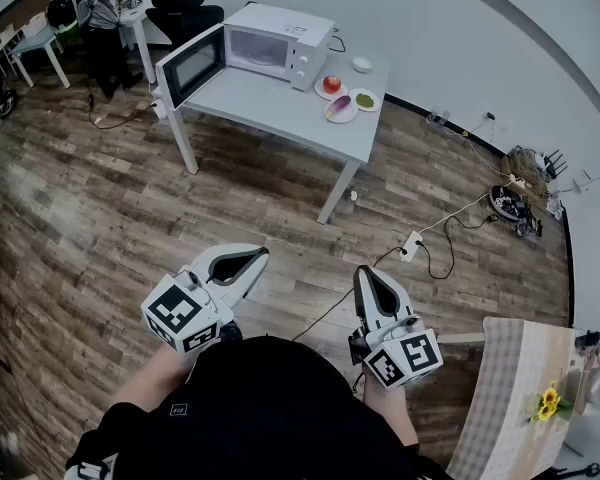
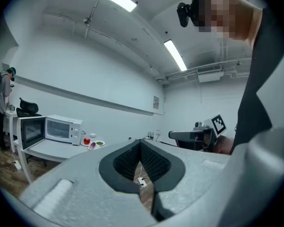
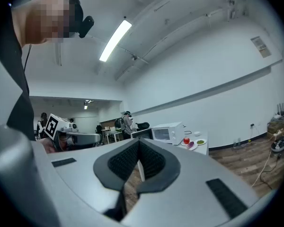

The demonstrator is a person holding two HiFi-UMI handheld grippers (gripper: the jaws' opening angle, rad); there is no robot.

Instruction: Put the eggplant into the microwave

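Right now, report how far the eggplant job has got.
Done: the microwave door stands open. In hand: nothing; left gripper and right gripper are shut, empty, far from the table. Left: everything; the eggplant lies on a plate beside the microwave.

Grey table: microwave, plates, bowl

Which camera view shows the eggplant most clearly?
The head view: the eggplant lies unobstructed on a white plate, seen from above. Both gripper views show it only as a tiny purple speck near the microwave.
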